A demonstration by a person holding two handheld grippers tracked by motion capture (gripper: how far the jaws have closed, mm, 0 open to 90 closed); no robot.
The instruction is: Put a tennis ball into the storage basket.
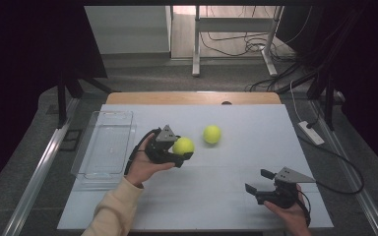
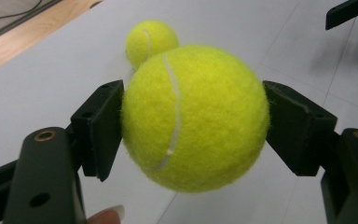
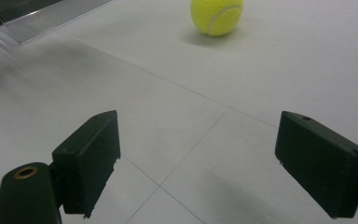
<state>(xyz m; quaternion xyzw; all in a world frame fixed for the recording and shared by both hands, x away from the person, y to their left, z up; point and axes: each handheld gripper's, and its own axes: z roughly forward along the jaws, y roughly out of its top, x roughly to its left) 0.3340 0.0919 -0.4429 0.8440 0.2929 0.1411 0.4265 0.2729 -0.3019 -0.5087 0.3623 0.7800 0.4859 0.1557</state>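
My left claw [image 1: 181, 156] clamped on tennis ball [image 1: 183, 146], lifted off surface [image 1: 236, 162]; clear bin [image 1: 103, 147] at 9 o'clock, unfilled; second ball [image 1: 211, 134] at 2 o'clock, waiting; right claw [image 1: 256, 183] agape, idle

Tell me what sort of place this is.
Probably a lab or workshop set up for recording handling work: a white tabletop with a clear rectangular plastic tray, bare metal stand legs and loose black cables on the floor behind, and dark curtains at the sides.
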